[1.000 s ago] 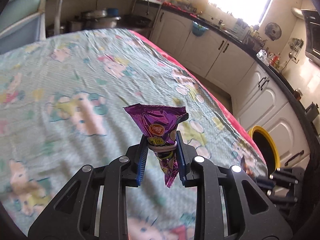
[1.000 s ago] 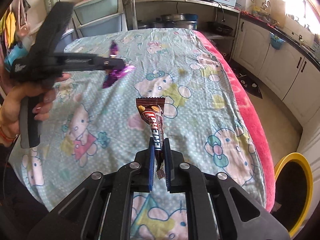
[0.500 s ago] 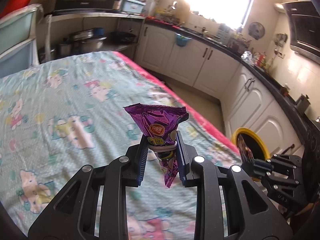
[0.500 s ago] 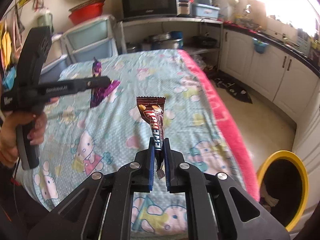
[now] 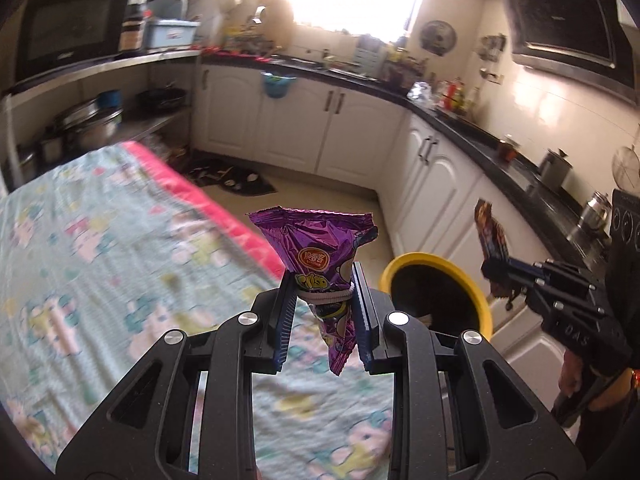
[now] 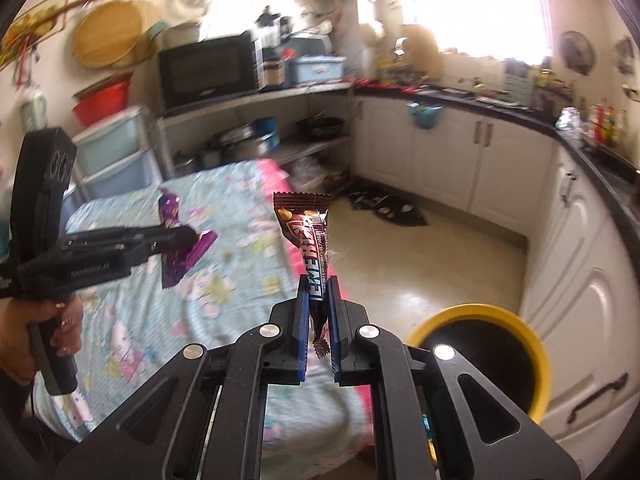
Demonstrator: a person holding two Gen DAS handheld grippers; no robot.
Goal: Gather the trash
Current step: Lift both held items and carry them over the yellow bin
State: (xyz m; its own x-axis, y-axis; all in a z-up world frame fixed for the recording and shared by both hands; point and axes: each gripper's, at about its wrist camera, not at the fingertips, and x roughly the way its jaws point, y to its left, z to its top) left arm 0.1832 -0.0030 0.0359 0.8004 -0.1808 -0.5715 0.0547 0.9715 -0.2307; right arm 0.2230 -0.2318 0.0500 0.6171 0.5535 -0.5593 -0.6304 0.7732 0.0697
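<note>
Gripping a purple snack wrapper [image 5: 320, 256] by its narrow waist, the left gripper [image 5: 325, 300] has its jaws clamped on the foil, the wide crimped top fanning out above the pads and the pointed tail hanging below them. Just right of those jaws and a little beyond them stands a yellow-rimmed bin [image 5: 436, 264], its mouth open upward; the inside is dark, with only a small pale scrap visible near the bottom, too dim to name. Left of and beneath the jaws spreads the cartoon-print sheet [image 5: 100, 260] with its pink edge.

The right gripper [image 6: 319, 312] has its jaws closed tight on a brown candy bar wrapper [image 6: 310, 236], which stands upright out of the pads, the short crimped end poking out below. The bin [image 6: 480, 312] sits low and to the right of these jaws, close by on the floor; its interior reads as black, contents not discernible. In the right wrist view, the left gripper [image 6: 182, 234] appears off to the left, held by a hand [image 6: 48, 336], the purple wrapper [image 6: 180, 252] hanging over the sheet [image 6: 132, 280].
</note>
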